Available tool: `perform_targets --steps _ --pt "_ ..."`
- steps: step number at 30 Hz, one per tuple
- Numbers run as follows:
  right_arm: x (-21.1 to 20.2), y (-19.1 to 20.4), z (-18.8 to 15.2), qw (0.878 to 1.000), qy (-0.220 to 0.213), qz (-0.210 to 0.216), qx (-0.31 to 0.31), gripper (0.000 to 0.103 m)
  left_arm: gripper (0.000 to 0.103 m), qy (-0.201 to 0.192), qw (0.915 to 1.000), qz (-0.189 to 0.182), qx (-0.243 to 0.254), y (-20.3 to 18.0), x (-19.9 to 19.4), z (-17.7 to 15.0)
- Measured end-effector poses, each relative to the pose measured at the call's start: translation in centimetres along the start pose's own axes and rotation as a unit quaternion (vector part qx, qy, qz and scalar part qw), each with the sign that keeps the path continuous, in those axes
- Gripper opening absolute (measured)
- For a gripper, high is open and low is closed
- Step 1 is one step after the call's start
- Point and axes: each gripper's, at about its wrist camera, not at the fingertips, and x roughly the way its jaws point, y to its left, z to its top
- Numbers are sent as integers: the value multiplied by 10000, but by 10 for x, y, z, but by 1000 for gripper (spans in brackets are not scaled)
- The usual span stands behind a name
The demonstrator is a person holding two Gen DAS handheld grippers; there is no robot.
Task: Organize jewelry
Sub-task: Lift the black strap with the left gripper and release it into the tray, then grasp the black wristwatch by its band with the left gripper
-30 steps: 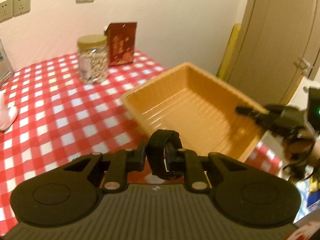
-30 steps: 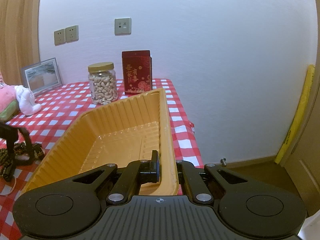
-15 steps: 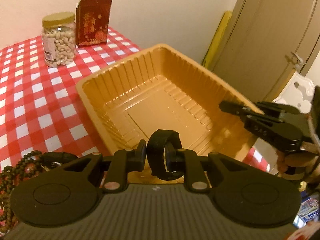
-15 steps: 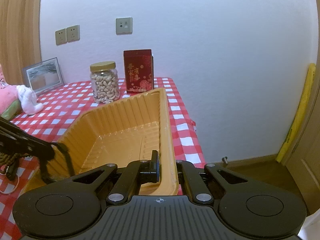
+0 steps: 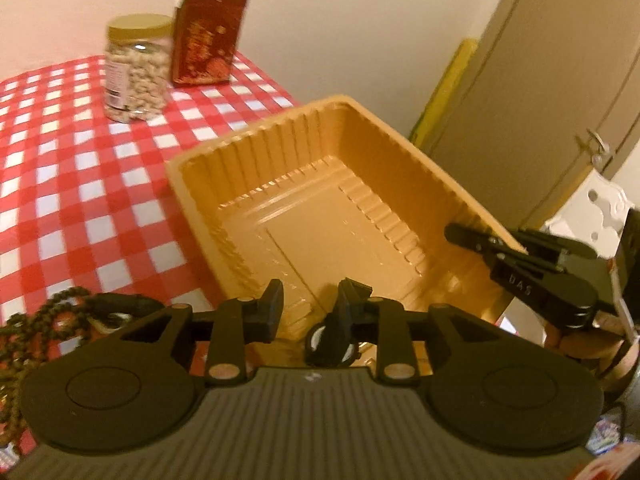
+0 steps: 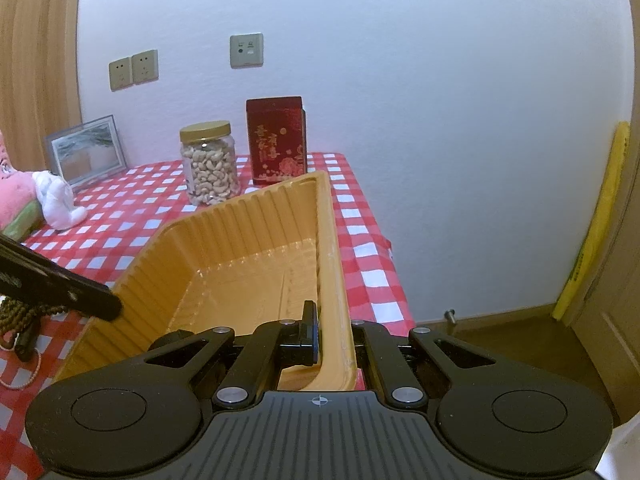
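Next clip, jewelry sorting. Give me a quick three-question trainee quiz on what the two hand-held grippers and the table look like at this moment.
1. True or false: the right hand-held gripper is clamped on a side wall of the orange ribbed plastic tray.
2. Multiple choice: the jaws of the left hand-held gripper are A) spread open, B) shut on the tray's rim, C) shut on a spoon.
3. Short answer: what stands right beside the red tin box with gold lettering?

Key: 1 true; 2 A; 3 the clear plastic jar of cashews with a gold lid.
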Motion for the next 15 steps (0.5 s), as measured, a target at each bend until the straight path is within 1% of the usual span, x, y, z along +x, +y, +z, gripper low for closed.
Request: perform_targets --steps 3,7,12,15 --pt "0 0 0 10000 2 1 7 3 26 -86 9997 205 -64 16 -16 -5" --pt "0 1 0 10000 3 0 12 3 26 -110 9981 591 -113 41 -31 -15" --pt "0 1 0 10000 13 -4 27 3 26 32 9942 1070 -136 72 -32 -23" --pt "0 0 1 10000 20 -12 45 3 26 108 9927 1186 -202 87 -30 -28"
